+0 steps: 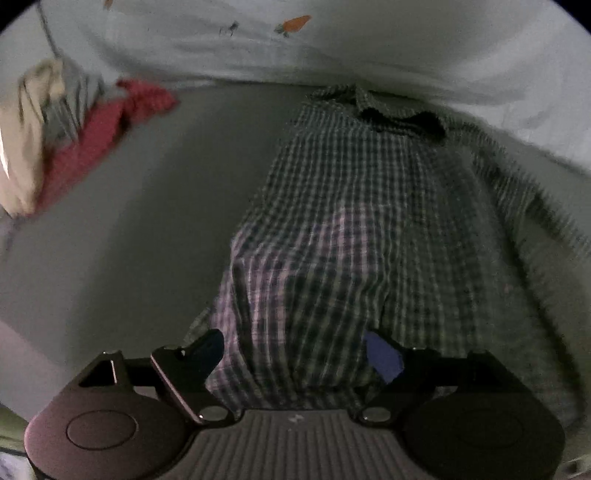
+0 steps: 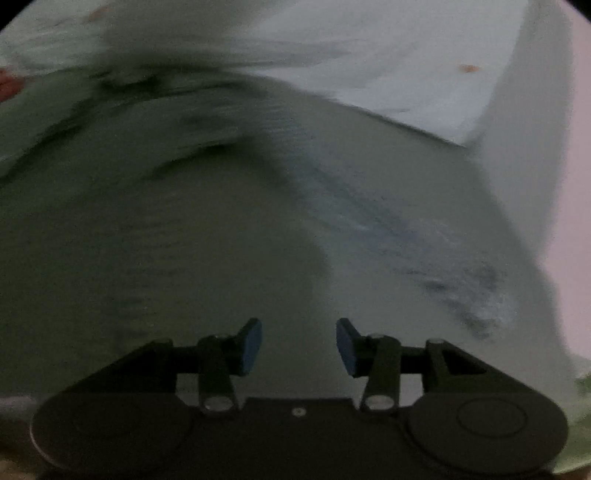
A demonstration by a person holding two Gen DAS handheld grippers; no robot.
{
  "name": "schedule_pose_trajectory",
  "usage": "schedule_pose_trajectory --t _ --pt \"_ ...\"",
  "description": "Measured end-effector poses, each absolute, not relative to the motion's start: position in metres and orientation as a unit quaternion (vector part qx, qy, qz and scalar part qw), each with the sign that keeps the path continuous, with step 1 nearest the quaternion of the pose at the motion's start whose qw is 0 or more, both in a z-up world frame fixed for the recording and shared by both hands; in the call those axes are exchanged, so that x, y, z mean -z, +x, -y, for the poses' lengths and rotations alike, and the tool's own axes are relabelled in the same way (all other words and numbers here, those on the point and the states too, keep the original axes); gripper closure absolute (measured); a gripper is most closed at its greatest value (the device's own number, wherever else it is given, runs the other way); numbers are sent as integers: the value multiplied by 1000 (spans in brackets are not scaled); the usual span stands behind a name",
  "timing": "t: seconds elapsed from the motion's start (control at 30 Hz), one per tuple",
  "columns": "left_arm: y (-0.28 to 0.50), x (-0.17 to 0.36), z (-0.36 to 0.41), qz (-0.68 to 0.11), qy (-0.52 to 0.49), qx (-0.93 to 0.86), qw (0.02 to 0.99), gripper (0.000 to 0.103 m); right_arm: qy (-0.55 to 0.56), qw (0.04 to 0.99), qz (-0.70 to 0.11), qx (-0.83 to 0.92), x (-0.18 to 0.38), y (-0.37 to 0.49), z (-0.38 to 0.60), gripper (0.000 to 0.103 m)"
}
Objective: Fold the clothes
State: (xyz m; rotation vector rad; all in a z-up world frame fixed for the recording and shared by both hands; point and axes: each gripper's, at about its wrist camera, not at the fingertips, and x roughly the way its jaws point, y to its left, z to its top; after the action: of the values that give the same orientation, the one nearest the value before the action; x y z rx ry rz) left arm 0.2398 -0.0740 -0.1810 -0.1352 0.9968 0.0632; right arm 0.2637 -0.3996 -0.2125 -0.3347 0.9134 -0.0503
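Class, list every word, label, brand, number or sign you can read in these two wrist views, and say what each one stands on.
No readable text in either view.
Small pale mark on the left gripper body: a symbol, too small to read.
Light sheet: printed carrot and small dark figure, pictures only.
Checked shirt, red garment: no label visible.
Right wrist view: too blurred; right gripper shows none.
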Motion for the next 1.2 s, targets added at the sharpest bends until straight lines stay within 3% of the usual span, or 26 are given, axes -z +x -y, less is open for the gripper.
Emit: schedule_pose_trajectory --t 0.03,0.1,0.13,0.17,0.37,0.5,0.6,0.67,0.7,0.83,1.03,1.2 --pt "242 182 68 -477 -86 -19 875 23 -172 882 -439 -3 215 261 378 57" --pt "247 185 57 -477 -121 -1 871 50 -228 881 -414 -29 213 255 351 57" --pt "250 186 55 -482 -117 -4 868 80 -249 881 -402 -32 212 253 341 58" --pt "253 186 53 -484 -104 -12 869 99 -268 880 -390 -33 211 252 331 58" --pt "259 136 -7 -417 -100 -49 902 102 -259 886 -386 7 203 247 323 60" --pt "284 76 -89 -326 -48 -141 934 102 -251 882 -398 32 207 246 333 60" --pt "309 45 -146 -283 -33 -265 921 95 -235 880 -409 55 208 249 335 59" --pt "321 38 -166 -287 -25 -314 905 70 -222 878 -418 68 207 247 337 58" --pt "320 40 -167 -291 -31 -308 905 66 -214 877 -424 70 209 247 340 57" --pt "302 74 -134 -340 -57 -201 917 45 -162 876 -449 74 212 241 353 55" --pt "264 153 -30 -470 -58 7 881 39 -94 870 -481 48 216 231 365 49" --pt "252 164 30 -471 -34 110 875 18 -100 857 -505 30 231 234 365 49"
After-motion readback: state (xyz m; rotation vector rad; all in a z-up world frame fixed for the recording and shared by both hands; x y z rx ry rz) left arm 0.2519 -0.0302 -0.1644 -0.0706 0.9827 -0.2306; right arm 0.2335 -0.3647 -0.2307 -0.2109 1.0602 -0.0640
